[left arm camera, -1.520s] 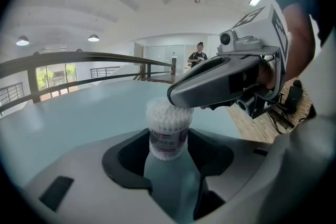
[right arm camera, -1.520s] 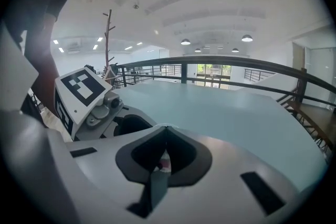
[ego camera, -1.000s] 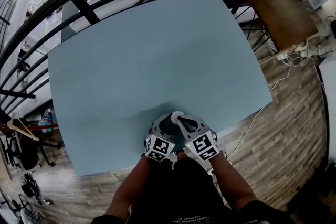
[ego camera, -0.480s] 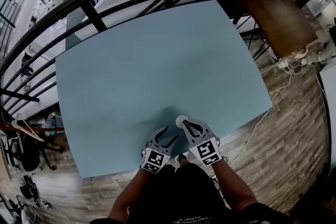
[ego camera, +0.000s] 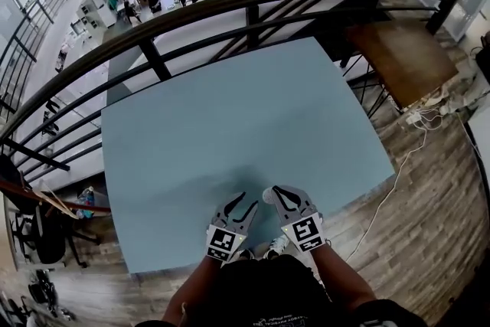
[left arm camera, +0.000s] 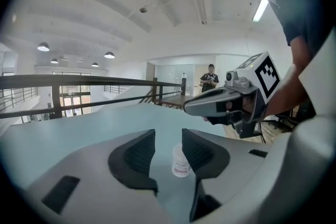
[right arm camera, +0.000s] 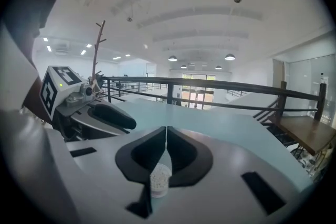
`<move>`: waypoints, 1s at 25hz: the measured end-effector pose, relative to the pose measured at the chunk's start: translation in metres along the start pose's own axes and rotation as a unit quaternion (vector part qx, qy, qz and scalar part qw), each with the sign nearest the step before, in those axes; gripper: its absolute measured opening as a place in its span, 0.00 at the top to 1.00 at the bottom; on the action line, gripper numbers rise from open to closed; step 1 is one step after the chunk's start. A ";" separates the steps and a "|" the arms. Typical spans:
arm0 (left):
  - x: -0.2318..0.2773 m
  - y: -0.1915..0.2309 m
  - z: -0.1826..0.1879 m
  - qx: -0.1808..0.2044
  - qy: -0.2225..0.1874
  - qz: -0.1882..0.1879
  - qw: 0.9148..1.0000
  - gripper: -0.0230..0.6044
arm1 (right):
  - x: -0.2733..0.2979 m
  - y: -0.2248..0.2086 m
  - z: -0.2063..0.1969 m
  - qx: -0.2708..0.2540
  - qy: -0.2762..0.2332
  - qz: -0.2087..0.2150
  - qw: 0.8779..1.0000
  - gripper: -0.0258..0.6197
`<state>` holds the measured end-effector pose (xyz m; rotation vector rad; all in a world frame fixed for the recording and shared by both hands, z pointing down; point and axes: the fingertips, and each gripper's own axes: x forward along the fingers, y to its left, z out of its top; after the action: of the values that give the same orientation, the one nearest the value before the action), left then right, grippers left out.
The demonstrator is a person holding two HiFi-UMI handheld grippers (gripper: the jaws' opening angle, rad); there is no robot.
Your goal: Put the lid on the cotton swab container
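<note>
Standing cotton swab container on table

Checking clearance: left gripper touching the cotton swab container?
Apart. Left gripper view: left gripper, jaws just closed partway on nothing, hangs short of the cotton swab container.

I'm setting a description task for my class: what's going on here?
A person holds two grippers above a blue table. The cotton swab container stands on it below, held by neither. The left gripper has its jaws apart; they have just been closing and grip nothing. The right gripper has its jaws together, empty.
</note>
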<state>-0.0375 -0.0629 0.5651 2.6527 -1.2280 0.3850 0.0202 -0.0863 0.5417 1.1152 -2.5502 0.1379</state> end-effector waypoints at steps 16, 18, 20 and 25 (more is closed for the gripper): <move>-0.019 0.018 0.053 -0.008 -0.049 0.043 0.998 0.95 | -0.011 0.001 0.046 0.003 -0.049 -0.015 0.999 0.93; -0.020 0.020 0.059 -0.013 -0.051 0.040 0.998 0.95 | -0.013 -0.004 0.047 0.008 -0.059 -0.023 0.998 0.93; -0.021 0.024 0.065 -0.012 -0.056 0.039 0.998 0.95 | -0.013 -0.008 0.051 0.012 -0.066 -0.027 0.997 0.93; -0.022 0.028 0.075 -0.011 -0.059 0.042 0.997 0.95 | -0.011 -0.015 0.055 0.013 -0.068 -0.028 0.997 0.93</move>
<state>-0.0612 -0.0866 0.4890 2.6455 -1.3749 0.2286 0.0227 -0.1016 0.4860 1.2446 -2.6388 0.0836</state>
